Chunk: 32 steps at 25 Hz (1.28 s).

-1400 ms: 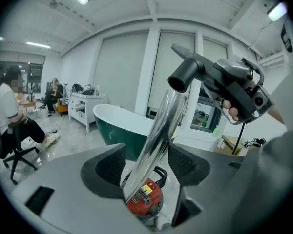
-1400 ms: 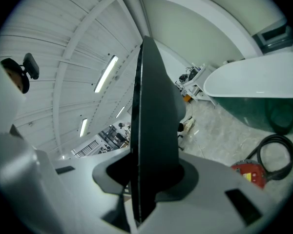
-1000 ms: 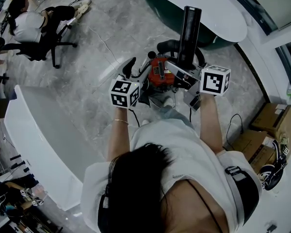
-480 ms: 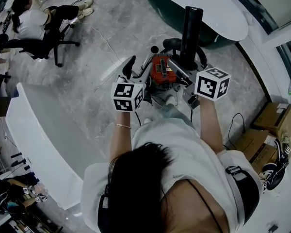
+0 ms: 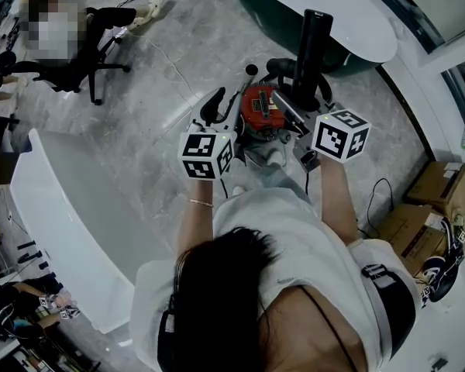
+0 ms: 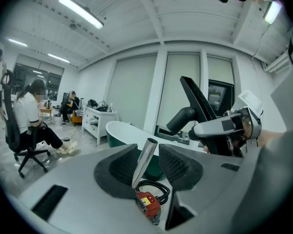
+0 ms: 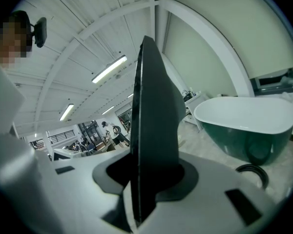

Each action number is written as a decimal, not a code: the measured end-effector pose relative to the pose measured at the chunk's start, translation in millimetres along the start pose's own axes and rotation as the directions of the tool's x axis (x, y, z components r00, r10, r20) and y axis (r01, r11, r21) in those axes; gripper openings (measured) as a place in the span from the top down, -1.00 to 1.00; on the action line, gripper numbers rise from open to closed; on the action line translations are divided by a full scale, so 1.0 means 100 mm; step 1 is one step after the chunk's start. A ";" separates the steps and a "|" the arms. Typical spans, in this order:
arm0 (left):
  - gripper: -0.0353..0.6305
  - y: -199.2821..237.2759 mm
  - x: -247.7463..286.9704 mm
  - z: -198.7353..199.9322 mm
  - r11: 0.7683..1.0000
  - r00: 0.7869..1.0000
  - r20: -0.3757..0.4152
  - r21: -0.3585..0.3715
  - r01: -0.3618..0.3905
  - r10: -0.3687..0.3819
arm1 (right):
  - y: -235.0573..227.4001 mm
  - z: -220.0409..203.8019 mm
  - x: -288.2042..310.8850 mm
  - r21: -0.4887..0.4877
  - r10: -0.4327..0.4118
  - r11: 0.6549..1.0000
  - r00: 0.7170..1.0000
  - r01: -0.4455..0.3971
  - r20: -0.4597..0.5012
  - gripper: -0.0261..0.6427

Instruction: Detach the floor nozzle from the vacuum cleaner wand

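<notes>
Steel wand (image 6: pixel 143 167) stands between the closing jaws of my left gripper (image 6: pixel 150 161), not yet pinched. My right gripper (image 7: pixel 151 179) clamps the black floor nozzle (image 7: pixel 156 121), apart from the wand's open end. If the left jaws close off-centre, the smooth tube may slip.

- one red vacuum cleaner (image 5: pixel 257 108) is lying low in the middle.
- one metal tube (image 6: pixel 144 160) is pointing upward.
- one black floor nozzle (image 5: pixel 308 49) is standing on end.
- one bathtub (image 7: pixel 244 116) is standing behind.
- one office chair (image 5: pixel 93 68) is carrying one seated person (image 6: pixel 27 113).
- two cardboard boxes (image 5: pixel 440 194) (image 5: pixel 399 235) are sitting side by side.
</notes>
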<state>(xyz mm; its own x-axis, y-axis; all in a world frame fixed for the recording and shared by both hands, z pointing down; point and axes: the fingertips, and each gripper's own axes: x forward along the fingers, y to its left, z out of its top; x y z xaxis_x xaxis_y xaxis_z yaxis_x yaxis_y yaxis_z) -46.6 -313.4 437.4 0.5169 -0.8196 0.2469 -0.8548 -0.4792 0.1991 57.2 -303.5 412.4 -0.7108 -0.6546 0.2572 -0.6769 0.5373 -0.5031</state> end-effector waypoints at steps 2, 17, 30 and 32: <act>0.51 -0.02 -0.03 0.03 1.000 1.000 0.011 0.005 -0.006 0.006 | 0.04 -0.03 -0.02 -0.007 -0.005 1.000 1.000 0.005 0.003 0.55; 0.88 -0.16 -0.25 0.02 0.998 1.000 0.015 -0.060 -0.007 0.008 | 0.17 -0.22 -0.10 0.012 -0.104 0.995 0.993 0.103 0.064 0.55; 0.88 -0.28 -0.44 -0.06 0.996 0.999 -0.019 -0.089 0.025 -0.026 | 0.27 -0.39 -0.15 0.024 -0.165 0.986 0.982 0.164 0.096 0.55; 0.88 -0.28 -0.47 -0.05 0.995 0.999 -0.018 -0.097 0.027 -0.028 | 0.28 -0.41 -0.17 0.018 -0.180 0.984 0.978 0.180 0.103 0.55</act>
<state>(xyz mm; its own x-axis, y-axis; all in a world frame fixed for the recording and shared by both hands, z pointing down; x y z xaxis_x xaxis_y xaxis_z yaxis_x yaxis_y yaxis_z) -47.1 -259.4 425.3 0.5418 -0.7998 0.2583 -0.8325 -0.4682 0.2963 41.9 -255.6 427.4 -0.5536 -0.7919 0.2577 -0.7899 0.4014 -0.4636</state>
